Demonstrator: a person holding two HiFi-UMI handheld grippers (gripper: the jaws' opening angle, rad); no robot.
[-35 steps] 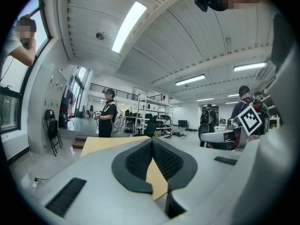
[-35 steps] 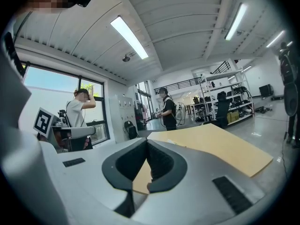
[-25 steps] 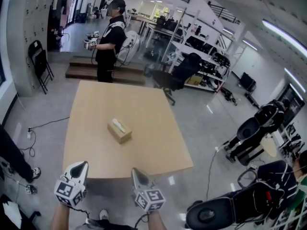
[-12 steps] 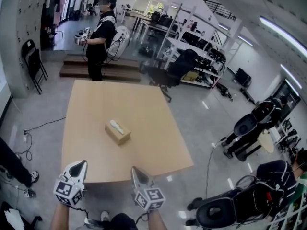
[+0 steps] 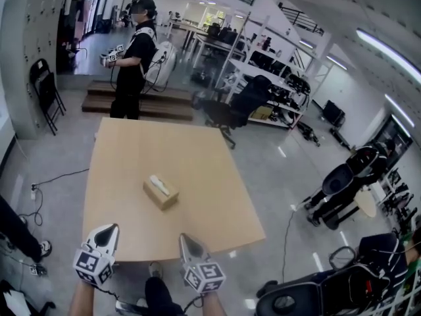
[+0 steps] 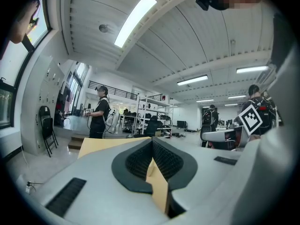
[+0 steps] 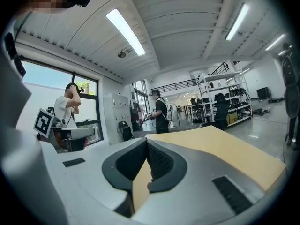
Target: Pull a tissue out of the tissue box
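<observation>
A tan cardboard tissue box [image 5: 161,192] lies near the middle of the wooden table [image 5: 197,157], with a white tissue poking from its top slot. Both grippers hang just short of the table's near edge, well apart from the box. The left gripper [image 5: 112,228] is shut and empty, its dark pads meeting at the tip [image 6: 152,141]. The right gripper [image 5: 185,237] is also shut on nothing [image 7: 146,140]. Each gripper view shows only the tabletop [image 6: 101,144] [image 7: 225,144] beyond the jaws; the box is hidden there.
A person [image 5: 135,51] holding grippers stands beyond the table's far end, before low wooden steps [image 5: 131,101]. A black office chair [image 5: 243,101] is at the far right corner and a folding chair [image 5: 46,84] at the left wall. Black seats [image 5: 342,183] and cables crowd the floor.
Both grippers have come closer to the table's near edge, and the box now sits lower in the head view. Both stay shut. The person at the far end has shifted slightly left.
</observation>
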